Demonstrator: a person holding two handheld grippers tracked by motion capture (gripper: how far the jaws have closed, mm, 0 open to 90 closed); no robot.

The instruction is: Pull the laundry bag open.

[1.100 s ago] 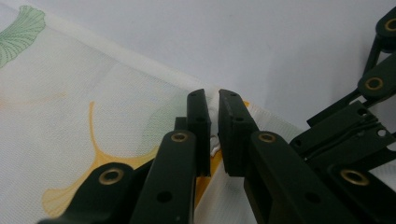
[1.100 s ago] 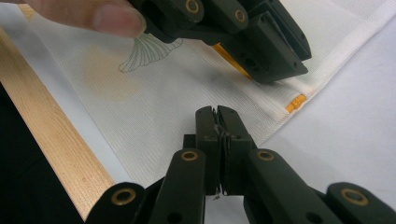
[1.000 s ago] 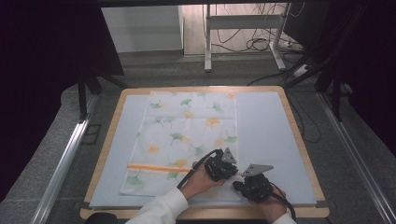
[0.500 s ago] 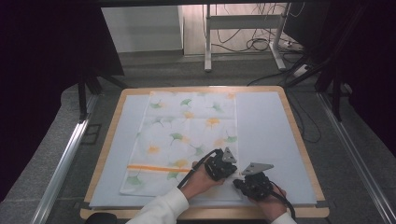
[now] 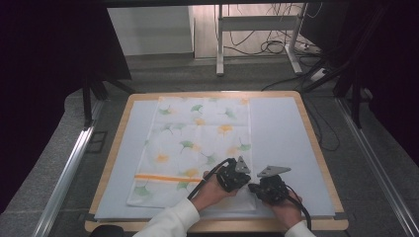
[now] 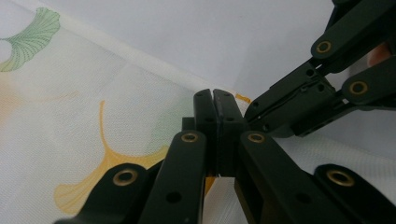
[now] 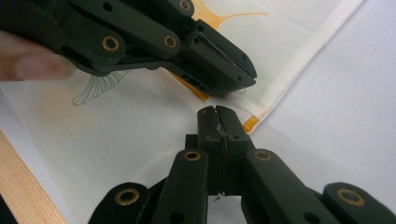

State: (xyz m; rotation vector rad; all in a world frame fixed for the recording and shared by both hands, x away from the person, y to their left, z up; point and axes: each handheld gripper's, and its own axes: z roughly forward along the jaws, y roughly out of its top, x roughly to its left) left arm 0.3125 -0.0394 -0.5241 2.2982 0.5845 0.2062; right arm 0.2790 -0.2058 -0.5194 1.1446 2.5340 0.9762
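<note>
left jaws: we see our left gripper [image 6: 215, 100] clenched on the cloth [image 5: 197, 143] by its right edge.
right jaws: our right gripper [image 7: 217, 112] pinches that edge just beside it.
cloth: flat on the pale mat [image 5: 286, 143], table [image 5: 316, 148] beneath.

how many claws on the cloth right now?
2. Left claw sits at the cloth's near right edge; right claw is just beside it, at the near right corner. Both are shut on the cloth.
</note>
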